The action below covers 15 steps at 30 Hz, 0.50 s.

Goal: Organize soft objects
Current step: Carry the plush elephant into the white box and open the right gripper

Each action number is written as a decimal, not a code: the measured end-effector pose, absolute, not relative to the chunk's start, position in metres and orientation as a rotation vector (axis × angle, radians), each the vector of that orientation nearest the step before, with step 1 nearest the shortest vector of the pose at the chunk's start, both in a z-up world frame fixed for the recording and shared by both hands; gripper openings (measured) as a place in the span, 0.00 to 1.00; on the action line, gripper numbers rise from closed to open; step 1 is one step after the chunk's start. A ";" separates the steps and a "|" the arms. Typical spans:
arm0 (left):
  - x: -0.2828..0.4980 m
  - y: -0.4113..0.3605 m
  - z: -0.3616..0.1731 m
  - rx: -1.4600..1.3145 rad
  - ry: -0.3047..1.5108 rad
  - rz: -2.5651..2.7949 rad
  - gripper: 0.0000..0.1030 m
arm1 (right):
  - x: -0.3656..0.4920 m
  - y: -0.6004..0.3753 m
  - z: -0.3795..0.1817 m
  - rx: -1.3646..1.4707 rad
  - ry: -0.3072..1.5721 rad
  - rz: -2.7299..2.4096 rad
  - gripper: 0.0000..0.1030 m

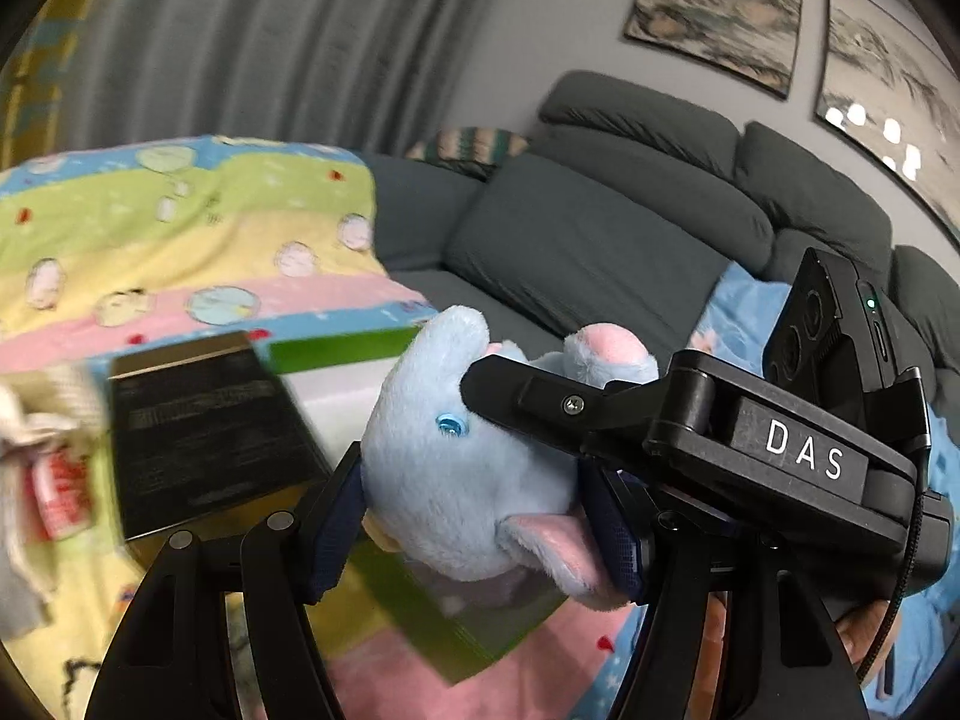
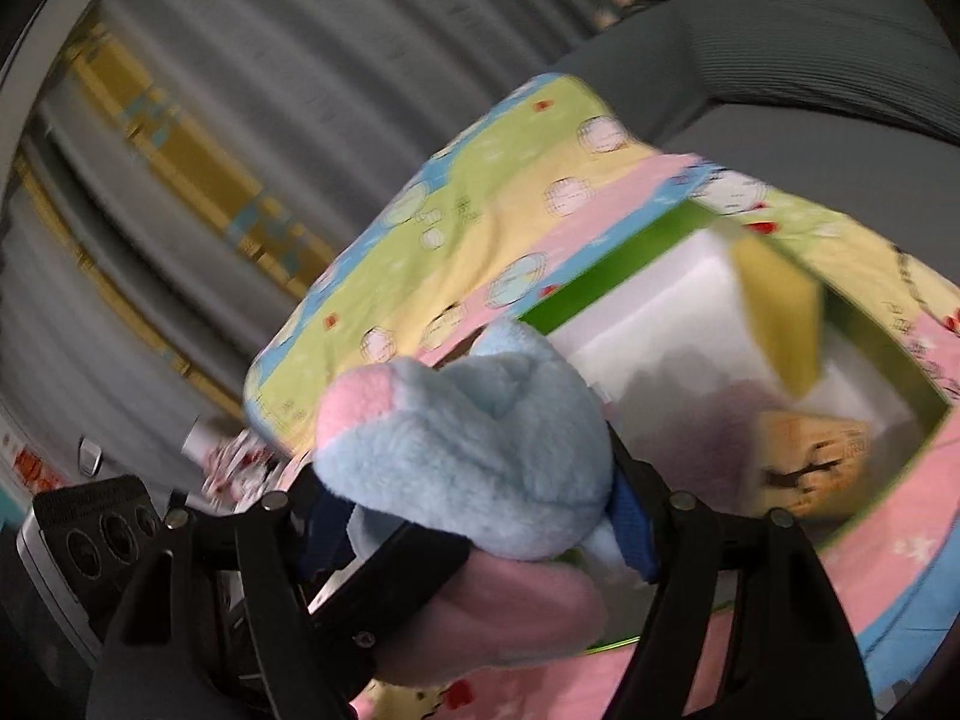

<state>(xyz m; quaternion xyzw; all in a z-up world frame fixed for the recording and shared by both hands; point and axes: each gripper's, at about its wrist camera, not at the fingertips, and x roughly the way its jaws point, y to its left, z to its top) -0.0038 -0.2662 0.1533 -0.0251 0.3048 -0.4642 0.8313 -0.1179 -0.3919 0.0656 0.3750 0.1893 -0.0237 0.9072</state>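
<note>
We hold the left gripper (image 1: 474, 516) and right gripper (image 2: 474, 504) close together, jaws partly spread. Both apparently clamp the plush toy (image 1: 456, 450).

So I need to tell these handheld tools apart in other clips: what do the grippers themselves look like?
Both are matte black plastic. The left gripper has angular linkage arms with silver pivot pins and dark blue textured pads. The right gripper bears a white "DAS" label, a green indicator light and a black braided cable.

Motion smears the white cloth (image 1: 36, 438) at the frame's left edge, and the box's (image 2: 708, 324) contents blur beyond telling.
</note>
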 end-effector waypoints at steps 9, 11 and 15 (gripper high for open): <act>0.000 -0.319 0.129 0.031 0.696 -0.995 0.63 | -0.119 -0.433 0.037 0.840 0.427 -0.239 0.61; 0.000 -0.323 0.126 0.036 0.704 -0.996 0.63 | -0.119 -0.437 0.033 0.852 0.434 -0.255 0.61; 0.000 -0.326 0.121 0.024 0.715 -0.985 0.63 | -0.121 -0.442 0.029 0.865 0.434 -0.273 0.61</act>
